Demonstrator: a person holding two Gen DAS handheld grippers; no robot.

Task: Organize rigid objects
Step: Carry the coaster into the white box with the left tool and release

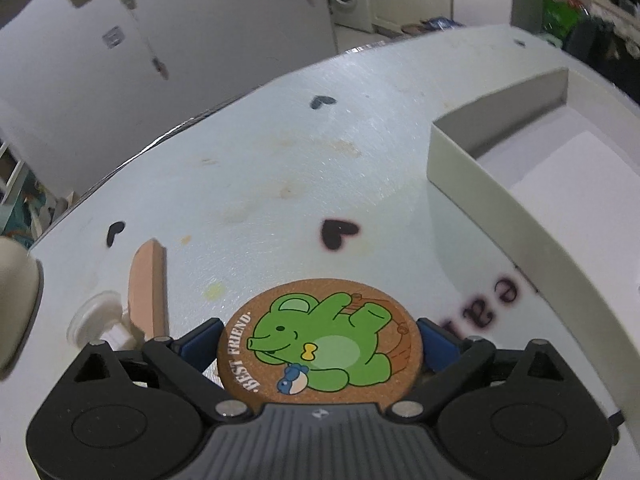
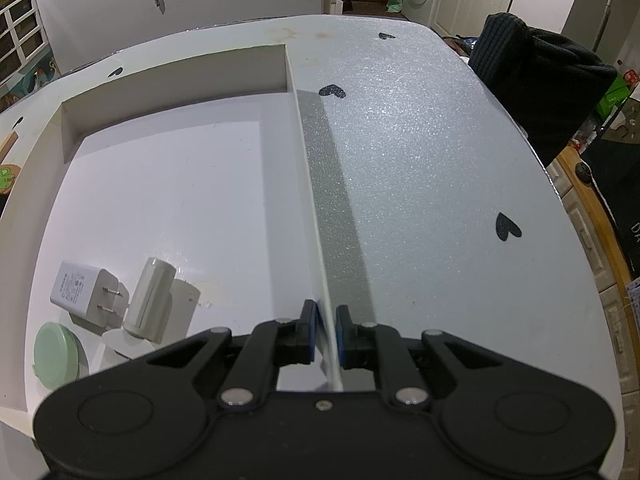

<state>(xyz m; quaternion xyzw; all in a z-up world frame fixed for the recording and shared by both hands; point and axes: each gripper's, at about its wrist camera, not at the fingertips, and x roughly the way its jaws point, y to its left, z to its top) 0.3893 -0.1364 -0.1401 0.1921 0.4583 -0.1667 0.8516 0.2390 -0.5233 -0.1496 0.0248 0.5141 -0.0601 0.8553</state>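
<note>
My left gripper (image 1: 319, 344) is shut on a round cork coaster (image 1: 320, 340) printed with a green bear and "BEST FRIEND", held just above the table. The white box (image 1: 472, 176) stands to its right. My right gripper (image 2: 325, 332) is shut on the box's right wall (image 2: 308, 168), one blue pad on each side. Inside the box lie a white charger plug (image 2: 82, 290), a white cylinder (image 2: 150, 298) and a pale green round lid (image 2: 56, 350). The coaster also shows at the far left of the right wrist view (image 2: 6, 178).
A wooden stick (image 1: 146, 280) and a small white plastic piece (image 1: 100, 326) lie left of the left gripper. The white table (image 1: 280, 152) carries black heart marks (image 1: 338, 232). A black garment (image 2: 536, 80) hangs off the table's right edge.
</note>
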